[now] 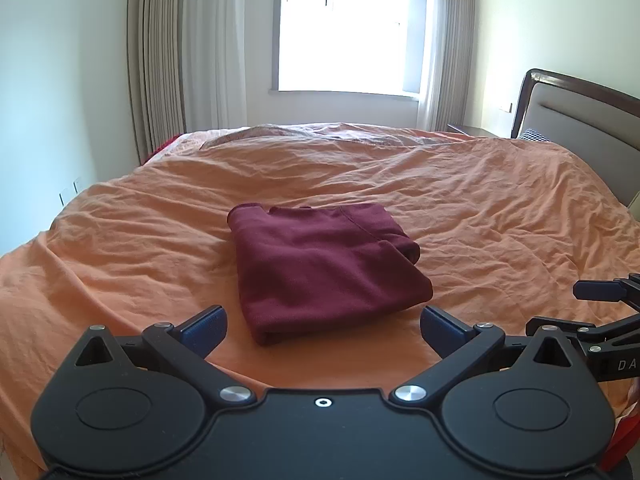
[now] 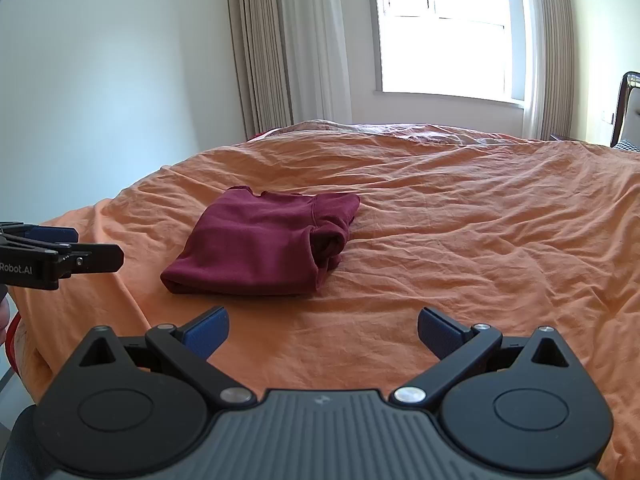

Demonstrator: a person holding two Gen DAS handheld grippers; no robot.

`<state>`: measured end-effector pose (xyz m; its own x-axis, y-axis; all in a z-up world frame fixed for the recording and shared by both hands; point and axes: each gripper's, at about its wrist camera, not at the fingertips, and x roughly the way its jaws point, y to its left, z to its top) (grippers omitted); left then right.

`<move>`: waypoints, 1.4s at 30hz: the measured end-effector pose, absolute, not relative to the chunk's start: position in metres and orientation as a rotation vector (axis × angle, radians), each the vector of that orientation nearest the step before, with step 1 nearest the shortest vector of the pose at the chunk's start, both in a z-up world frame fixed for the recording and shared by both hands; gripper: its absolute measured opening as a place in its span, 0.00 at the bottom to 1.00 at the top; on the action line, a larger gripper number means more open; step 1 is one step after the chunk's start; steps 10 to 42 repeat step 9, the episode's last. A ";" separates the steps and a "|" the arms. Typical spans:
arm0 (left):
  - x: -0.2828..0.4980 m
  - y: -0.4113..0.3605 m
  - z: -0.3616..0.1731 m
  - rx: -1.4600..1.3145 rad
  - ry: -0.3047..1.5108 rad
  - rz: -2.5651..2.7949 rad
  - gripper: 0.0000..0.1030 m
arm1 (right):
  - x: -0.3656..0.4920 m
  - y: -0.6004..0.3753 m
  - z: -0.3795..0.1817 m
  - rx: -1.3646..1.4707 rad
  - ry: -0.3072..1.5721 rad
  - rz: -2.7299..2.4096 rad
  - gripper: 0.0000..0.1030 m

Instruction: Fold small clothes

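Garment [image 1: 324, 264] lies folded in a compact rectangle on the bed [image 1: 480, 208], one cuff showing at its right edge. Left gripper [image 1: 322, 330] and right gripper [image 2: 323, 330] both spread apart, empty, clear of it. Folding judged complete; no further garments visible.

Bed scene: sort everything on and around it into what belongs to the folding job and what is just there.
Part of the job:
- maroon garment, folded on the bedspread
- left gripper, jaws open
- right gripper, jaws open

Just there:
- orange bedspread
- headboard
- curtains
- window
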<state>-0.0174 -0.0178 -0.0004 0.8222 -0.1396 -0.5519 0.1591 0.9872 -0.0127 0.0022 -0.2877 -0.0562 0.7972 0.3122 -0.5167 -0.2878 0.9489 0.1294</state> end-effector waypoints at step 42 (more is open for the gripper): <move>-0.021 -0.023 0.002 0.076 0.551 -0.121 1.00 | 0.003 -0.287 -0.056 0.043 0.563 0.325 1.00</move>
